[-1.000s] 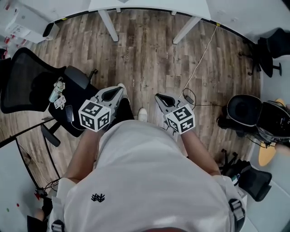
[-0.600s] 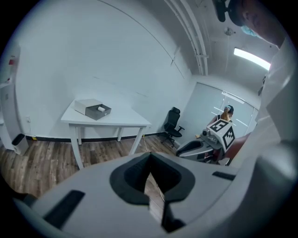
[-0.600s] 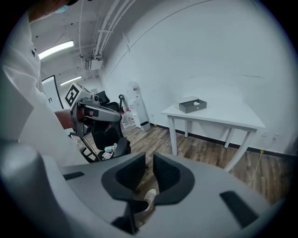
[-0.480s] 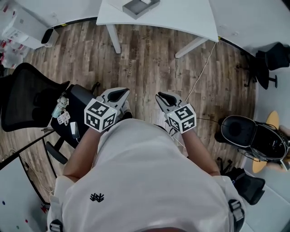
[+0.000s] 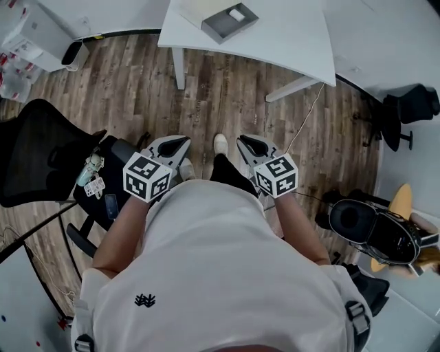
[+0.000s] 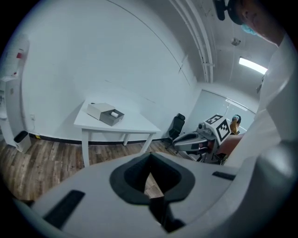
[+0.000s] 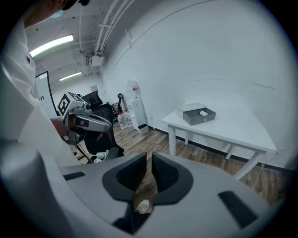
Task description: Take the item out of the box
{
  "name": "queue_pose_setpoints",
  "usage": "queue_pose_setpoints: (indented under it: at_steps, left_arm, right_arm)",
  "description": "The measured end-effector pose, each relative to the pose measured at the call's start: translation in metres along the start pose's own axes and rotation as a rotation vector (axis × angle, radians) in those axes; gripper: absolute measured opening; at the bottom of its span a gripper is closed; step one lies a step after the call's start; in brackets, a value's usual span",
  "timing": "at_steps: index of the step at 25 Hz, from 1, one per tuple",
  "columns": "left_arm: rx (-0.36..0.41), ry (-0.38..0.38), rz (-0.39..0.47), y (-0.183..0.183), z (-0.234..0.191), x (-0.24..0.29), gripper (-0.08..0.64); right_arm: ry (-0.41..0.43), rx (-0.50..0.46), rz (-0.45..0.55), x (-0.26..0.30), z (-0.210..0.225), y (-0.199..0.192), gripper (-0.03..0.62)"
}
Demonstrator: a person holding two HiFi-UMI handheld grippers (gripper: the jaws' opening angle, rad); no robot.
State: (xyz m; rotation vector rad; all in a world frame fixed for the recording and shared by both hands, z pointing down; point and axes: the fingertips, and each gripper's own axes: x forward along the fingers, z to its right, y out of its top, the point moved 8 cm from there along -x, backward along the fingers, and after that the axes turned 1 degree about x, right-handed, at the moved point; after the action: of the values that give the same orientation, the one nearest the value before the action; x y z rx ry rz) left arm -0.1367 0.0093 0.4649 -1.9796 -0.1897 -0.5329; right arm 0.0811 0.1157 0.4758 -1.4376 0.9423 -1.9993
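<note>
A grey open box (image 5: 221,25) stands on the white table (image 5: 289,34) at the far side of the room, with a small white item (image 5: 236,14) inside it. The box (image 6: 106,114) and item (image 6: 113,113) also show in the left gripper view, and the box (image 7: 199,115) and item (image 7: 203,112) in the right gripper view. Both grippers are held at the person's waist, far short of the table. My left gripper (image 5: 180,143) is shut and empty. My right gripper (image 5: 247,143) has a narrow gap between its jaws, which are closing on nothing.
A black office chair (image 5: 41,148) with small objects on its seat stands to the left. Another black chair (image 5: 368,223) is at the right. A bin (image 5: 72,51) sits by the far wall, and a cable (image 5: 302,124) runs across the wooden floor.
The person has walked toward the table: it and the box have come into the top of the head view. Both grippers stay at the waist.
</note>
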Motion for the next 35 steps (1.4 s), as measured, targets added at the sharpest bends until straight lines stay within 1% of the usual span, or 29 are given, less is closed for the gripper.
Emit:
queue_pose_setpoints:
  at_steps: [4,8,15,20,23,30,31,35]
  left_arm:
    - [-0.021,0.033,0.014,0.008,-0.014,0.004,0.006]
    - [-0.039,0.089,0.026,0.017,-0.032,0.007,0.006]
    - [-0.078,0.211,0.071,0.051,-0.067,0.022,0.006]
    - [-0.095,0.288,0.093,0.083,-0.084,0.045,0.006]
    - [-0.111,0.330,0.101,0.096,-0.091,0.056,0.006]
    - [-0.155,0.415,0.091,0.115,-0.105,0.081,0.006]
    - [-0.163,0.424,0.091,0.118,-0.107,0.084,0.006]
    - [-0.182,0.462,0.094,0.124,-0.112,0.095,0.006]
  right_arm:
    - [0.017,-0.019,-0.002,0.017,0.021,0.019,0.035]
    - [0.049,-0.048,0.000,0.043,0.049,0.042,0.036]
    - [0.104,-0.118,0.005,0.092,0.119,0.097,0.037]
    - [0.145,-0.167,-0.005,0.127,0.176,0.137,0.037]
    - [0.159,-0.188,-0.011,0.149,0.207,0.154,0.042]
    - [0.171,-0.225,-0.026,0.197,0.276,0.192,0.088]
    - [0.172,-0.233,-0.031,0.203,0.284,0.196,0.105]
    - [0.173,-0.261,-0.058,0.226,0.313,0.209,0.137]
